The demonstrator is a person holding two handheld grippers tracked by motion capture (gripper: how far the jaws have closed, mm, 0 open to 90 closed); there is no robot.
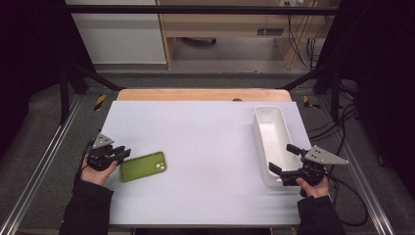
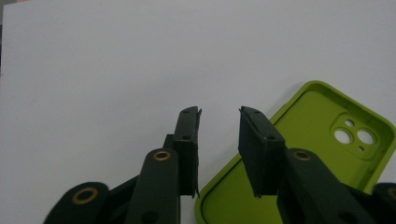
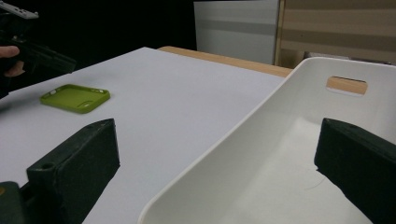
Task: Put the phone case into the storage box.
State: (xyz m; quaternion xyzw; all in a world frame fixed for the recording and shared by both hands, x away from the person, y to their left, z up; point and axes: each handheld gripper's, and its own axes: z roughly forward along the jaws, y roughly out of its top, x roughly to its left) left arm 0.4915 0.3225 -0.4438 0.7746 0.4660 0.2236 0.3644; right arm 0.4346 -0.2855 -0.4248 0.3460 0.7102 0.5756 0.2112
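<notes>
Seemingly, left gripper (image 1: 121, 154) astride case (image 1: 143, 166) rim.

White table (image 1: 205, 147), green phone case (image 1: 143, 166), white bin (image 1: 270, 142)

The green phone case (image 1: 142, 167) looks like matt, smooth rubbery plastic; the white bin (image 1: 266, 128) at three o'clock is smooth, slightly glossy plastic; the table (image 1: 205, 142) top is matt.

phone case (image 1: 143, 166) on table (image 1: 205, 142), left of bin (image 1: 270, 142)
</notes>
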